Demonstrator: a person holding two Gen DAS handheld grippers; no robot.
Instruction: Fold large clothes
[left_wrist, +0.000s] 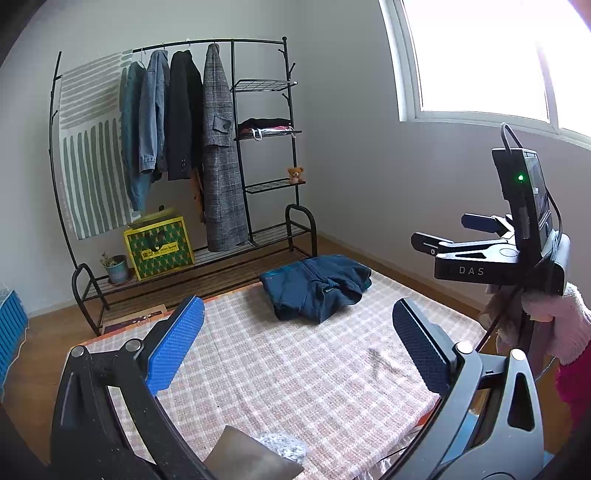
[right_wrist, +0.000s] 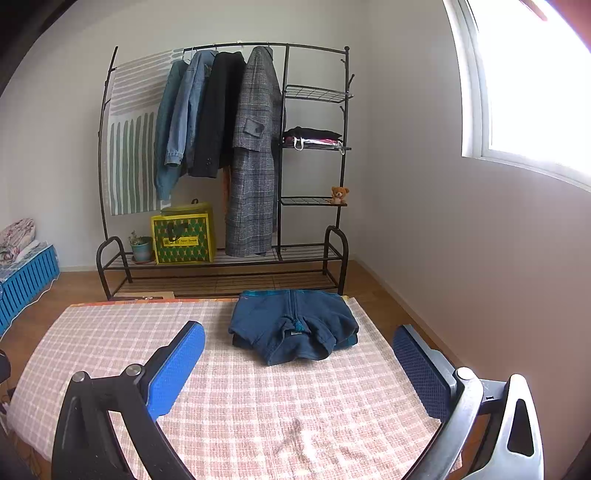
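- The folded dark-blue zip-up jacket lies at the far end of the pink-and-white checked cloth, in front of the black metal clothes rack.
- Left gripper: blue-padded fingers spread wide, holding nothing, above the cloth.
- Right gripper: fingers likewise spread, empty, short of the jacket.
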